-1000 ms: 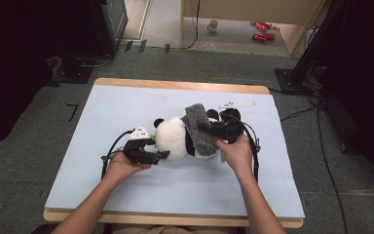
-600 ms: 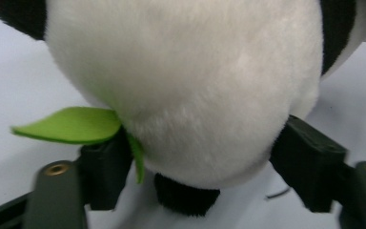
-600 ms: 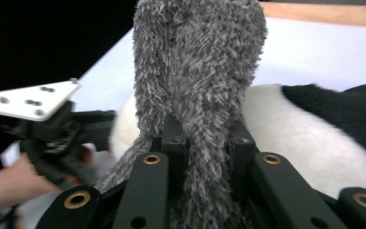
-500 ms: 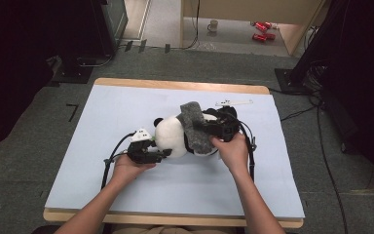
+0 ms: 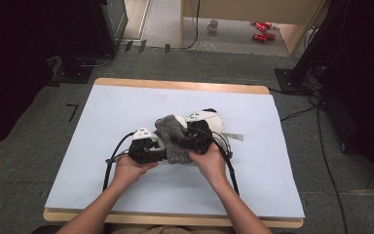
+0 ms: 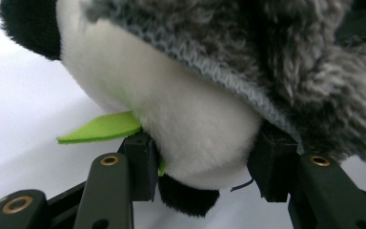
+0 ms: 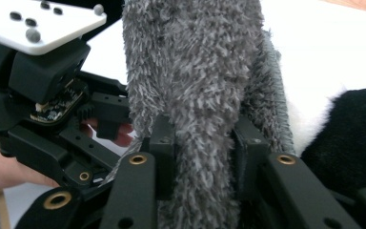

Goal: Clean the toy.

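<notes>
Two grippers meet on a panda plush toy (image 5: 213, 123) lying near the middle of the pale blue table mat (image 5: 102, 122), with a grey fuzzy sock (image 5: 173, 139) drawn over the toy's near end. Left gripper (image 6: 198, 157): its jaws have just been closing and now press a white part of the plush beside the green felt leaf (image 6: 100, 129), apparently to steady the toy. Right gripper (image 7: 202, 143): its jaws have just been opening, yet a fold of the sock remains pinched between them, probably to pull the sock along the toy.
</notes>
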Action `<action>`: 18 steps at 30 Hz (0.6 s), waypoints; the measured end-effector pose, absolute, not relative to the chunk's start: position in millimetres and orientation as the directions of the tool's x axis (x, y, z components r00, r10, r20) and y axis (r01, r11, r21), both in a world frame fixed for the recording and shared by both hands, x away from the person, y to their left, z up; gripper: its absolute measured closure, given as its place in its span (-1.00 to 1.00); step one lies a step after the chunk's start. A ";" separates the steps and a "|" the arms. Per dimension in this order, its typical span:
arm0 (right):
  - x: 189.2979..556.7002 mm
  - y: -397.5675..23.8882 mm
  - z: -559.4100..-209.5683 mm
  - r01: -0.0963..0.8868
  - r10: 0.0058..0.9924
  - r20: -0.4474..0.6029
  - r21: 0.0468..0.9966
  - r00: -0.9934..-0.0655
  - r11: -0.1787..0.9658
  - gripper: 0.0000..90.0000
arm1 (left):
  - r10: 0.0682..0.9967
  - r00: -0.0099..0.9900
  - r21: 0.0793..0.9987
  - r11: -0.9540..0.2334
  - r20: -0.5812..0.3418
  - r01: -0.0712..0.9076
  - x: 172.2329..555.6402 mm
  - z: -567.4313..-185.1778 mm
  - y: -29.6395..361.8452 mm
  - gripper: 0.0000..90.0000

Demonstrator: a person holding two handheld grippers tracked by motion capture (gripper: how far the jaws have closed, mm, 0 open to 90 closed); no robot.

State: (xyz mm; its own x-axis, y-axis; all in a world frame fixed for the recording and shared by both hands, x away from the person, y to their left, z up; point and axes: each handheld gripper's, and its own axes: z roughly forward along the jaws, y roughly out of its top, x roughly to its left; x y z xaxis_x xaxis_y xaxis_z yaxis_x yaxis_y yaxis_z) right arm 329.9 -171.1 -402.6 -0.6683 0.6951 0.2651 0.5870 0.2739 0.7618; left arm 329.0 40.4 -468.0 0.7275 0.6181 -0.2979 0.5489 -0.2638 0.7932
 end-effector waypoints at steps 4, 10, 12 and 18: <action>327.4 -165.9 -402.4 0.558 0.696 0.214 0.768 -0.686 0.314 0.31 | 0.621 0.725 0.792 -0.262 -0.299 0.551 328.9 -467.5 40.0 0.13; 328.6 -170.7 -404.2 0.534 0.696 0.187 0.782 -0.693 0.322 0.61 | 0.622 0.722 0.788 -0.264 -0.302 0.557 328.6 -466.7 39.7 0.16; 331.2 -175.4 -403.2 0.554 0.694 0.218 0.775 -0.687 0.305 0.63 | 0.624 0.719 0.783 -0.263 -0.307 0.563 329.2 -466.1 39.9 0.16; 334.3 -197.3 -394.1 0.567 0.746 0.189 0.771 -0.638 0.289 0.63 | 0.626 0.717 0.778 -0.268 -0.307 0.568 333.1 -467.3 44.8 0.17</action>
